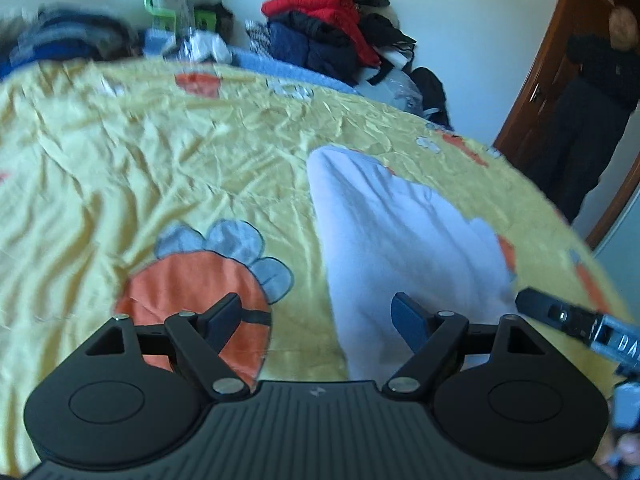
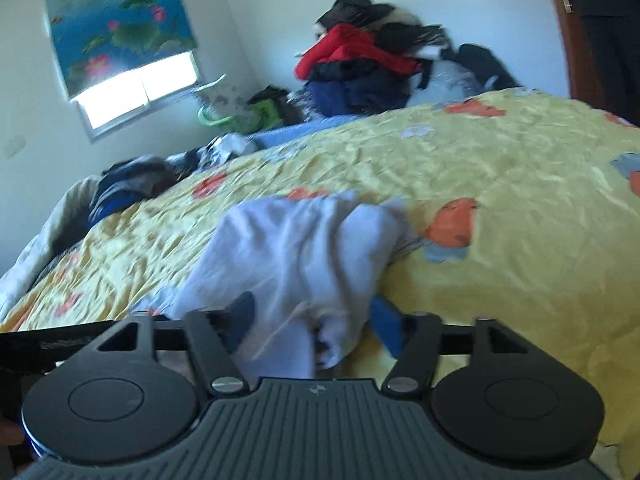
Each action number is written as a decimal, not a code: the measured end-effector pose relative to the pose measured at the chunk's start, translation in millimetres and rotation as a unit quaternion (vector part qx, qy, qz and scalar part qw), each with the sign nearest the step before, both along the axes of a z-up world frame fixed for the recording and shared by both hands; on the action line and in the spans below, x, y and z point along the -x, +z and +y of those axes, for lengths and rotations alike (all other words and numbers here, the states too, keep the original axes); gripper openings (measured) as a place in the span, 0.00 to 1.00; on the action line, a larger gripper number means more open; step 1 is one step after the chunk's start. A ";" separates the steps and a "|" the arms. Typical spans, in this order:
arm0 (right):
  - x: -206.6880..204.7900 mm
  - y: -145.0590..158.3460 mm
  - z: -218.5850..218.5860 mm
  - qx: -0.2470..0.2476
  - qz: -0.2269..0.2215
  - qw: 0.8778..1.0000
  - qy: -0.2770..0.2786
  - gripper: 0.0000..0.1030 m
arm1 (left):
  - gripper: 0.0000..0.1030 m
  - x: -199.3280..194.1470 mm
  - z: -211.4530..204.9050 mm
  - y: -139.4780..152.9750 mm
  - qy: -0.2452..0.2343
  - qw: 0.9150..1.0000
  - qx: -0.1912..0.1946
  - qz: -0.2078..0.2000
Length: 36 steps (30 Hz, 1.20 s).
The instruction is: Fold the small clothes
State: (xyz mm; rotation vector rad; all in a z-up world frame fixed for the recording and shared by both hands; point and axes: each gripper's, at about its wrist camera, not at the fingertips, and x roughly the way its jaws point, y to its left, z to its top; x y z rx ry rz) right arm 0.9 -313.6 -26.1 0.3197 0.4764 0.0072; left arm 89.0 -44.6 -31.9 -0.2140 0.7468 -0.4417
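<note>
A small white garment [image 1: 396, 232] lies crumpled on the yellow bedspread [image 1: 160, 152]. My left gripper [image 1: 320, 318] is open; its right finger rests at the garment's near edge and nothing is between the fingers but bedspread and cloth edge. In the right wrist view the garment [image 2: 304, 248] runs up from between the fingers. My right gripper [image 2: 312, 320] is open around the garment's near end, not closed on it. The right gripper's body also shows at the right edge of the left wrist view [image 1: 576, 320].
A pile of dark and red jackets [image 1: 332, 28] sits at the bed's far side by the wall. More clothes [image 2: 128, 188] lie at the far left of the bed. A person in dark clothes [image 1: 592, 92] stands by a wooden door.
</note>
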 end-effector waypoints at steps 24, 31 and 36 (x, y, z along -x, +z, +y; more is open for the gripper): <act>-76.6 -41.6 -27.4 -0.172 0.016 0.981 0.089 0.58 | 0.73 -54.2 -25.8 -25.6 -0.060 0.984 0.156 0.058; -80.0 -51.1 -40.0 -0.218 0.027 0.973 0.064 0.32 | 0.31 -48.6 -27.1 -25.5 -0.039 0.992 0.112 0.035; -79.6 -46.5 -29.6 -0.213 0.017 0.975 0.061 0.30 | 0.25 -42.3 -26.7 -14.1 -0.034 0.996 0.083 0.000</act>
